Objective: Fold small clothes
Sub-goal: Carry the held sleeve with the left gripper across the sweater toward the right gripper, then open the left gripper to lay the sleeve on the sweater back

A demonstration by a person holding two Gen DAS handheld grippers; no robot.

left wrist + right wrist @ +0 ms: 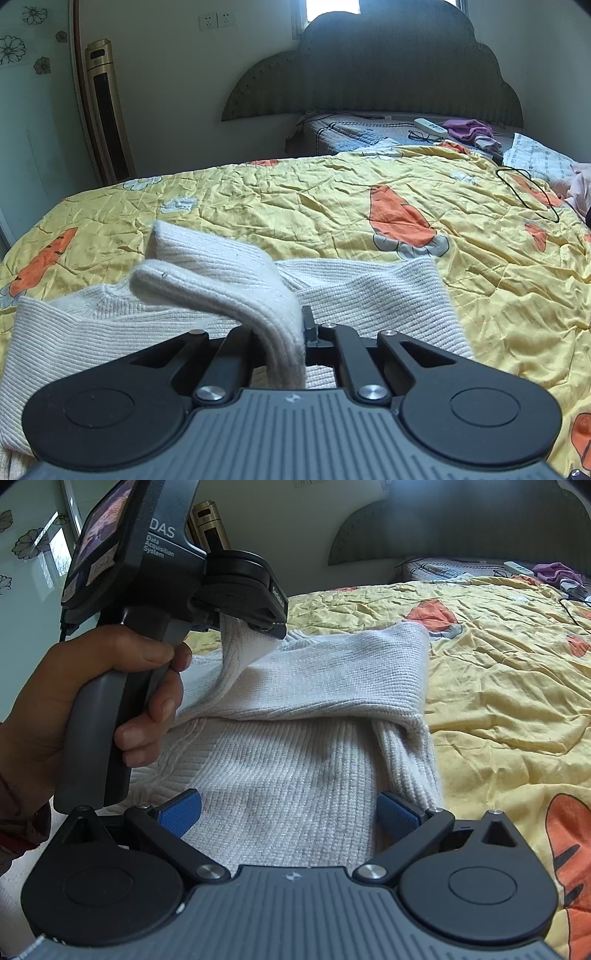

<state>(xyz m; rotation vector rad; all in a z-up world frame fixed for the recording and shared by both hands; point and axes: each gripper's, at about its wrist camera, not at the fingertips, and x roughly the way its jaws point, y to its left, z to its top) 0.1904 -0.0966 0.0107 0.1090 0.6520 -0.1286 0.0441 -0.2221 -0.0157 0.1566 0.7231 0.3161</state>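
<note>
Sweater (pixel 295 775) lies spread on the bed's yellow quilt (pixel 498 686), and I've got my left gripper (pixel 301 332) with its jaws pinching a ribbed cuff (pixel 221 280), lifted above the body. My right gripper (pixel 290 812) hovers over the knit at the near edge, jaws spread wide, blue pads (pixel 181 812) clamping nothing.

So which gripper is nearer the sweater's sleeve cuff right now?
Left. The left gripper is shut on the sleeve cuff, lifting it over the sweater. The right gripper is open over the sweater's body, apart from the cuff.
</note>
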